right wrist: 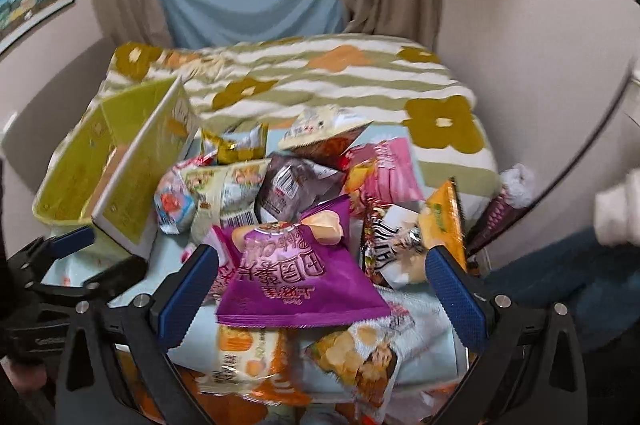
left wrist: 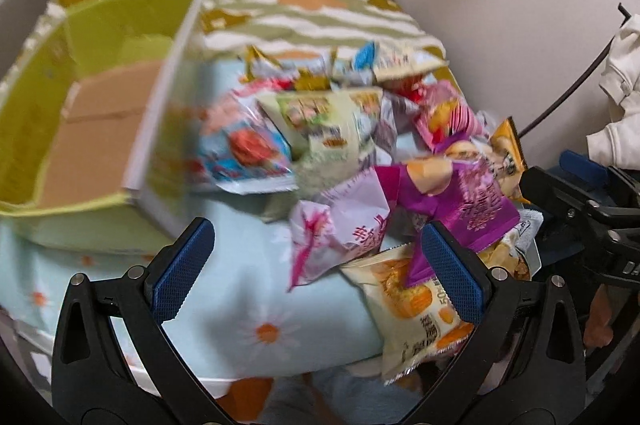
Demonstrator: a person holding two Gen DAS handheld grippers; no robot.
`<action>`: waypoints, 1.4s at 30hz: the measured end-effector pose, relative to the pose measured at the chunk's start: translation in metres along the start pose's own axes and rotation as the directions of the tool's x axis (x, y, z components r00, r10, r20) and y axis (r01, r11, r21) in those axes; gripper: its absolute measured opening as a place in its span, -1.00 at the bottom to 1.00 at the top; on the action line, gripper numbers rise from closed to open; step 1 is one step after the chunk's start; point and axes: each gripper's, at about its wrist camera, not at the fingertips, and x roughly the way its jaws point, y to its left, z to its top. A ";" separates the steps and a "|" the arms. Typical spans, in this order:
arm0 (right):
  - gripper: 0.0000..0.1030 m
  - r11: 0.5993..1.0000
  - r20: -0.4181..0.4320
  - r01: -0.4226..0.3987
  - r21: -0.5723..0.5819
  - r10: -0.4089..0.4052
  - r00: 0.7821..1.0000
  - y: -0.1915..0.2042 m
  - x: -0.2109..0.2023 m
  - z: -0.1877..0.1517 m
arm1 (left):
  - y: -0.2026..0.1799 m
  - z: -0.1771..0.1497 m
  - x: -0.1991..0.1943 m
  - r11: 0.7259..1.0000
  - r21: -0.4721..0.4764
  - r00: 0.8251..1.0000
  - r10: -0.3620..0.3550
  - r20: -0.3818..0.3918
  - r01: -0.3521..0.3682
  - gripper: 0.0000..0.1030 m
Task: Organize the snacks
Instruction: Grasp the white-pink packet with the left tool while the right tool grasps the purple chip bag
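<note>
Snack packets (right wrist: pixel 304 209) of crinkled foil and glossy plastic were heaped on a bed spread with a pale blue daisy-print sheet (left wrist: pixel 248 289), the far part of it covered by a soft blanket (right wrist: pixel 320 81) striped green and white with flower shapes. To the left of the heap a rectangular cardboard box (left wrist: pixel 100 113) was seen, its inner walls lime green, its floor plain brown board, its open top tilted toward the cameras. The left gripper (left wrist: pixel 320 273) was held wide open with nothing between its blue ribbed pads, above bare sheet near the box's corner, a white-and-pink packet (left wrist: pixel 340 229) and an orange-printed packet (left wrist: pixel 416 305) lying just beside its right finger. The right gripper (right wrist: pixel 320 293) was likewise spread wide and empty, a triangular purple pouch (right wrist: pixel 296 277) being framed between its fingers; whether it was touched cannot be told, as both views were blurred
</note>
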 end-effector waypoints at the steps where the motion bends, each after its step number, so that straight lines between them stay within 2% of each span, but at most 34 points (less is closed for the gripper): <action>1: 0.99 1.000 -0.011 -0.016 -0.012 0.016 1.000 -0.001 0.006 0.002 | -0.001 0.000 0.009 1.000 -0.002 1.000 -0.004 -0.016 0.004 1.00; 7: 0.99 0.988 -0.103 -0.135 -0.076 0.127 0.987 -0.008 0.042 0.008 | -0.017 -0.003 0.049 1.000 0.019 0.997 0.015 -0.077 -0.014 0.99; 12: 0.99 0.978 -0.176 -0.195 -0.070 0.180 0.968 -0.011 0.069 0.007 | -0.020 -0.006 0.075 0.999 -0.009 0.993 0.045 -0.111 -0.046 0.91; 13: 0.99 0.977 -0.184 -0.201 -0.068 0.185 0.965 -0.012 0.072 0.006 | -0.020 -0.007 0.079 0.999 -0.012 0.992 0.048 -0.117 -0.049 0.87; 15: 0.99 0.973 -0.203 -0.222 -0.065 0.205 0.957 -0.012 0.079 0.004 | -0.021 -0.008 0.087 0.999 -0.016 0.990 0.049 -0.135 -0.052 0.60; 17: 0.99 0.971 -0.216 -0.230 -0.068 0.210 0.953 -0.012 0.085 0.004 | -0.022 -0.010 0.093 0.998 -0.019 0.988 0.054 -0.148 -0.057 0.55; 21: 0.99 0.966 -0.232 -0.242 -0.088 0.216 0.948 -0.012 0.094 0.002 | -0.023 -0.012 0.090 0.998 -0.012 0.989 0.061 -0.137 -0.064 0.38; 33: 1.00 0.955 -0.252 -0.287 -0.081 0.259 0.932 -0.017 0.110 0.003 | -0.031 -0.013 0.080 0.997 0.022 0.987 0.080 -0.139 -0.078 0.13; 42: 0.64 0.948 -0.239 -0.307 -0.086 0.280 0.930 -0.016 0.105 0.004 | -0.036 -0.009 0.072 0.993 0.077 0.989 0.100 -0.112 -0.091 0.11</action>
